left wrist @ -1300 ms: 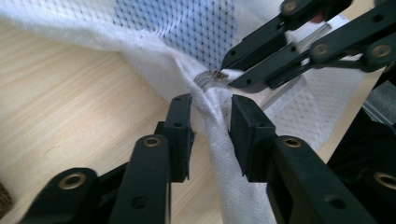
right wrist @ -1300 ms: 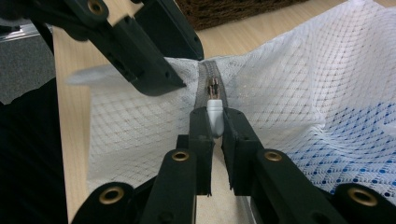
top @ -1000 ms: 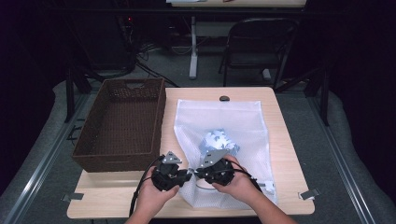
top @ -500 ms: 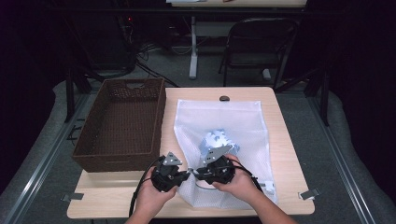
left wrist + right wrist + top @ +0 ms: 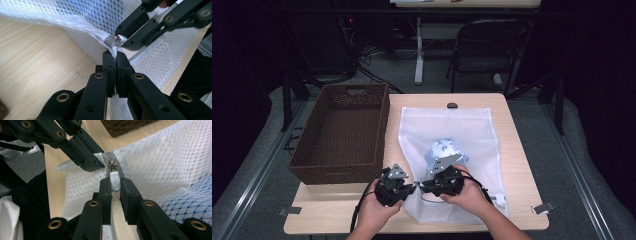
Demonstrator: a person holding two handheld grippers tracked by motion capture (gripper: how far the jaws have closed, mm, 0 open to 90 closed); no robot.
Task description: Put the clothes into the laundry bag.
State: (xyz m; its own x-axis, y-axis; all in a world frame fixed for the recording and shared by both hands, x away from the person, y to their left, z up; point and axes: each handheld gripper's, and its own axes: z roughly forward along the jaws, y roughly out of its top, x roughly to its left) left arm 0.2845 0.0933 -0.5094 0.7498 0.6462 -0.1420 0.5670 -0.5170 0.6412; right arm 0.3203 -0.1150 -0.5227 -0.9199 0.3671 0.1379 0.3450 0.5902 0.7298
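Mesh laundry bag, white and see-through, lies flat on the pale wooden table, just beside the brown woven basket. Something blue and white sits inside the bag. My two claws meet at the bag's near corner, the one closest to me.

My left claw is pinched tight on the bag's cloth, right at the end of the grey zipper. A second ago its jaws were a bit looser; now they have squeezed all the way. That holds the corner steady.

My right claw has the little white zipper tab between its jaws. They just opened a bit and then closed in again. They sit close around the tab, but I cannot tell if they press it yet.

I think the next job is to grab the tab firmly and pull the zipper open.
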